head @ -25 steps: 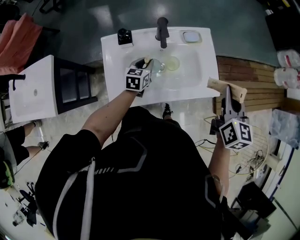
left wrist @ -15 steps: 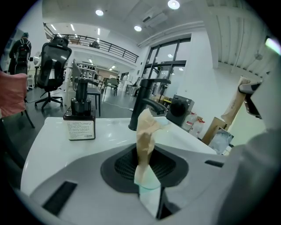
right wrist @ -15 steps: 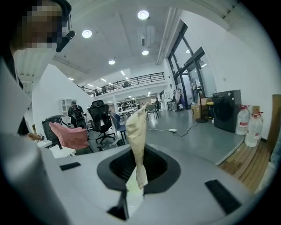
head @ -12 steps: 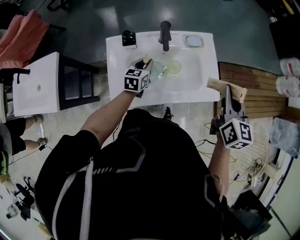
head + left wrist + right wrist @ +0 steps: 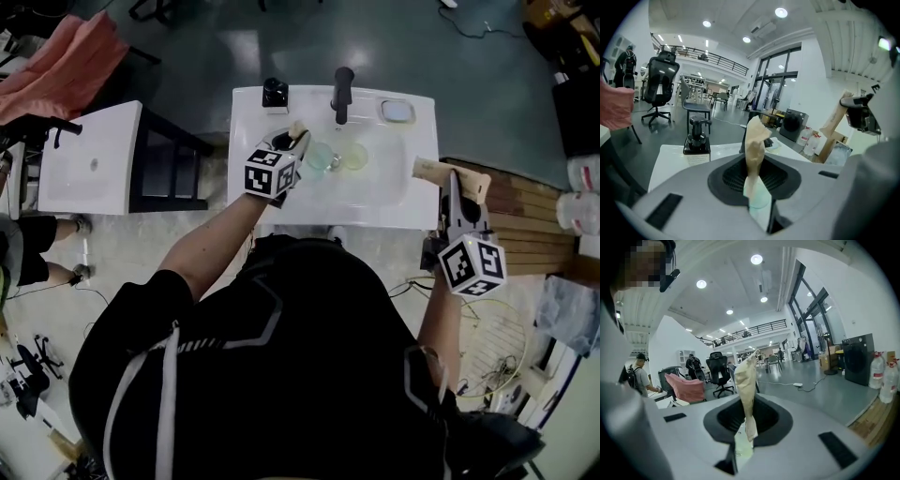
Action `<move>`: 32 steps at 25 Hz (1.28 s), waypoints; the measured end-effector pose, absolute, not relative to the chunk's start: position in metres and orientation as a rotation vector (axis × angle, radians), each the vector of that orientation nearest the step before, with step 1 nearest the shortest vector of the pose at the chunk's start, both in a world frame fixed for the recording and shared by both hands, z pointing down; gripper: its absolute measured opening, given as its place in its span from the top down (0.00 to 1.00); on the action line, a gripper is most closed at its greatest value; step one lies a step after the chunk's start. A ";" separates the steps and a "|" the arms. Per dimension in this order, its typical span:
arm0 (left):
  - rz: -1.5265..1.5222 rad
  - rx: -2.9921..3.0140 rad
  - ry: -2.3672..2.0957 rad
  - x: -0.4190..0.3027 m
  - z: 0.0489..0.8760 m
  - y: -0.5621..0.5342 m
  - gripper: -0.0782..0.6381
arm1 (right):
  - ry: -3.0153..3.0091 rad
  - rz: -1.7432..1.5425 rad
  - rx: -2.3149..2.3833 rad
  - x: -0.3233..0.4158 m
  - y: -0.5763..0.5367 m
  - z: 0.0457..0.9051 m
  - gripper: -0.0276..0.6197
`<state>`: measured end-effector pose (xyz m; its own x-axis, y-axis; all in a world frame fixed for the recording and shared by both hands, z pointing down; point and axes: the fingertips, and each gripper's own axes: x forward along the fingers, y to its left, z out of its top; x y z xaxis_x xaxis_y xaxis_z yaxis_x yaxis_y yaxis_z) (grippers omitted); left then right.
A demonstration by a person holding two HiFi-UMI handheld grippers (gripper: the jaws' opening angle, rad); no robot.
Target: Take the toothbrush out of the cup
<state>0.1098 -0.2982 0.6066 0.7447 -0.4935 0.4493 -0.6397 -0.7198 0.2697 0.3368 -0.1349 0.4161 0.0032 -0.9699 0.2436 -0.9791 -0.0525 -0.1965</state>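
White sink point(image 5: 394, 202) bears one cup point(image 5: 320, 157), one faucet point(image 5: 343, 89), one dispenser point(image 5: 275, 92).

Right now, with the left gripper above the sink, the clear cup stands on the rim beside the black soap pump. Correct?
No. The left gripper is above the sink, but the clear cup stands down in the basin beside the drain, not on the rim by the black soap pump. The head view shows it.
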 end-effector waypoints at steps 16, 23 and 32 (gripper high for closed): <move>0.218 2.623 -0.990 0.067 0.485 -0.301 0.81 | -2.306 0.462 2.114 0.327 -0.198 0.395 0.91; 0.120 2.664 -1.008 0.053 0.430 -0.298 0.81 | -2.370 0.399 2.054 0.313 -0.229 0.371 0.91; 0.090 2.695 -1.083 0.025 0.385 -0.300 0.82 | -2.408 0.363 1.988 0.290 -0.243 0.360 0.91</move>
<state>0.0251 -0.2998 0.3846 0.7243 -0.6744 0.1436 -0.6888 -0.6985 0.1940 0.2903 -0.2425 0.3603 -0.2000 -0.9691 0.1442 -0.9686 0.1733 -0.1785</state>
